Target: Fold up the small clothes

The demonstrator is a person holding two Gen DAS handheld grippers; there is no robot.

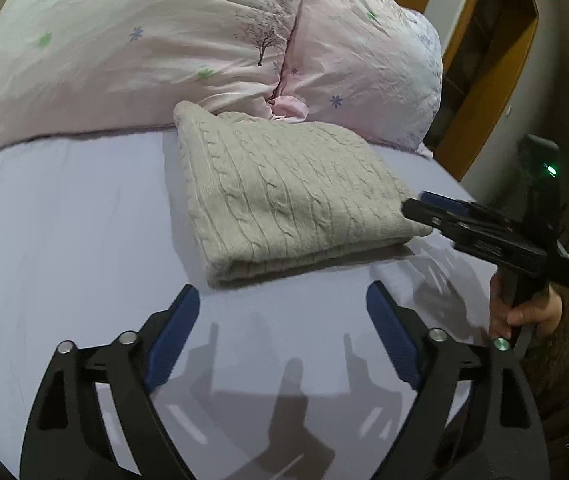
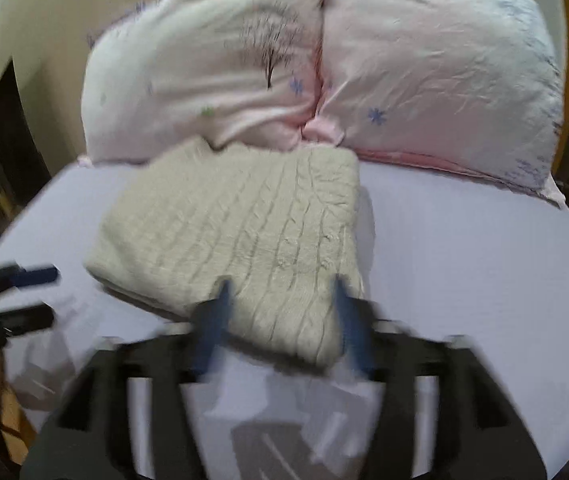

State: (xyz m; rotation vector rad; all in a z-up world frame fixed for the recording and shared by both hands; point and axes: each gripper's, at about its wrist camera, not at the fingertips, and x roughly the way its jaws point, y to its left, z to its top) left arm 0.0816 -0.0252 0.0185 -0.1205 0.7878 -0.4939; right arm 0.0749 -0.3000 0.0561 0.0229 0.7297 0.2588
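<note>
A beige cable-knit sweater (image 1: pixel 284 192) lies folded into a thick rectangle on the lilac bed sheet (image 1: pixel 64 232). My left gripper (image 1: pixel 280 300) is open and empty, just in front of the sweater's near edge, above the sheet. My right gripper (image 1: pixel 414 204) shows in the left wrist view at the sweater's right corner. In the blurred right wrist view the sweater (image 2: pixel 236 232) lies ahead and my right gripper (image 2: pixel 282 284) is open, its blue fingers (image 2: pixel 348 320) over the sweater's near corner. My left gripper (image 2: pixel 34 294) shows open at the far left there.
Two pink floral pillows (image 1: pixel 164 48) lie against the sweater's far edge; they also show in the right wrist view (image 2: pixel 424 80). Wooden furniture (image 1: pixel 484 60) stands beyond the bed's right side. The sheet (image 2: pixel 484 280) extends right of the sweater.
</note>
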